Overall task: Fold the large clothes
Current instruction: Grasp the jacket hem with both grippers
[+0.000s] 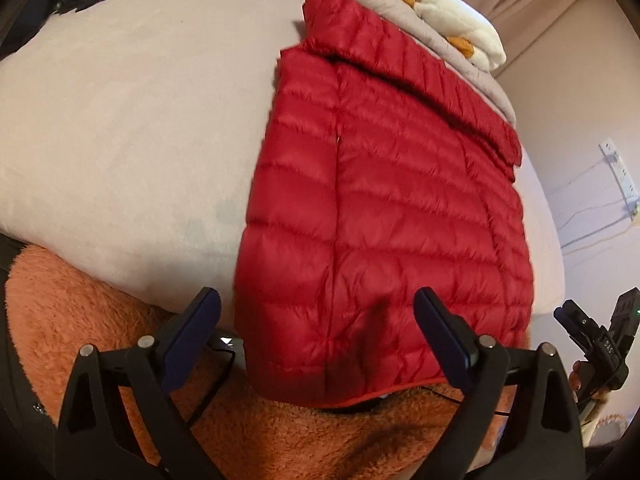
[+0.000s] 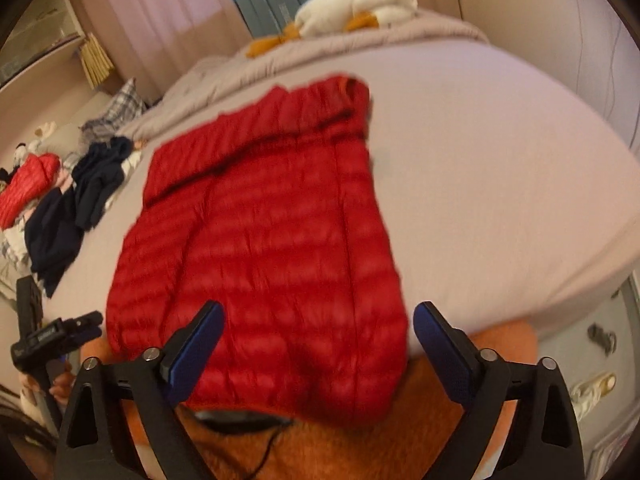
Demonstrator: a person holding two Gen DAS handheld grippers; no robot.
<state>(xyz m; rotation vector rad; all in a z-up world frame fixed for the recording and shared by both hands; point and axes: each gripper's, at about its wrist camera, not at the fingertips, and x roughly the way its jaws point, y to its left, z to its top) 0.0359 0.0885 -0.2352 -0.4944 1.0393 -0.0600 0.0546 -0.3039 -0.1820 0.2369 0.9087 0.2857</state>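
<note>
Far left on the bed [image 2: 500, 168], dark clothes [image 2: 80, 200] lie in a heap beside another red garment [image 2: 28, 192]. The left gripper [image 1: 316, 336] hovers with fingers spread, nothing between them, over the near hem of the red puffer jacket [image 1: 384, 208]. The jacket lies flat on the bed, collar far, sleeve folded across, hem overhanging an orange fleece [image 1: 100, 320]. The right gripper [image 2: 318, 344] hovers over the hem too, fingers spread and empty. A white plush toy [image 2: 360, 4] sits at the far edge.

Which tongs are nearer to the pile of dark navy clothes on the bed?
Left. The left tongs sit on the red quilted puffer jacket's side facing the pile of dark navy clothes; the right tongs sit over the jacket's hem, farther away.
</note>
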